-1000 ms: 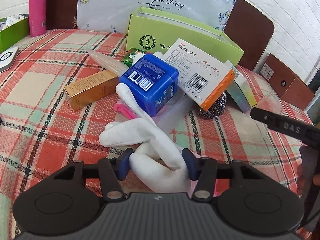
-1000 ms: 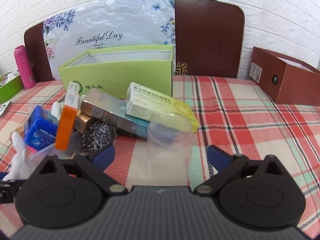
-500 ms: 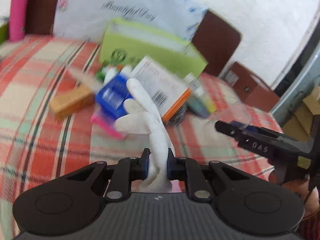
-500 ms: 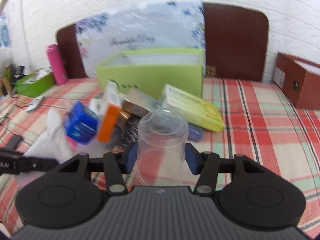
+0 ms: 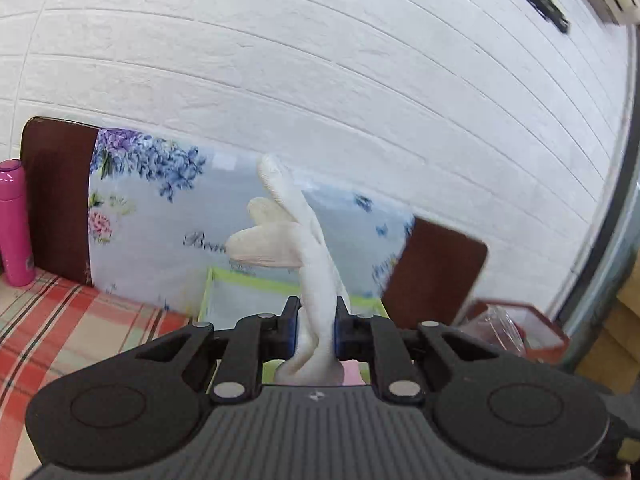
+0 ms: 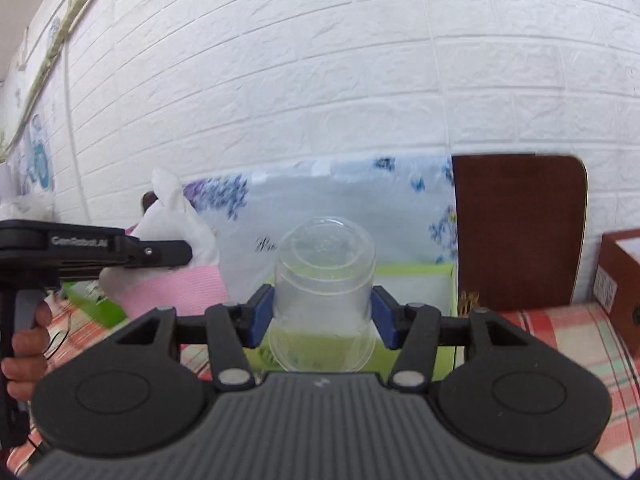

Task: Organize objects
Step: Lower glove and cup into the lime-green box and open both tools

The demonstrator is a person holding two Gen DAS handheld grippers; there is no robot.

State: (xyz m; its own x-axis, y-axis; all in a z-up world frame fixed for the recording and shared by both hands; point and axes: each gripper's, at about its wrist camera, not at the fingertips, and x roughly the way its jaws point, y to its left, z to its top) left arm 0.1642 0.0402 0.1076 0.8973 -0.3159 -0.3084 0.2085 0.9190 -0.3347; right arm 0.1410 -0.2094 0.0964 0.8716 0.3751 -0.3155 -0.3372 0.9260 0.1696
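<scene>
So the left gripper (image 5: 316, 330) has its fingers (image 5: 289, 330) clamped on a white glove (image 5: 304, 248), and the right gripper (image 6: 323, 317) pinches an upside-down clear cup (image 6: 324, 276). Both are held up above the plaid surface (image 5: 60, 320), green box (image 5: 256, 300) just behind.

Soft matt white cloth, that's the glove (image 5: 312, 264) with its pink knit cuff, and the clear, glossy thin plastic of the cup (image 6: 324, 280) lets the green box (image 6: 416, 276) show through. Both grippers are matt black plastic with ribbed grey bodies and smooth blue pads (image 6: 262, 312), small shiny metal pins at the joints. Behind, a rough embossed white brick-pattern wall (image 5: 320, 80), a glossy pink bottle (image 5: 14, 220), a woven checked tablecloth (image 5: 60, 320).
</scene>
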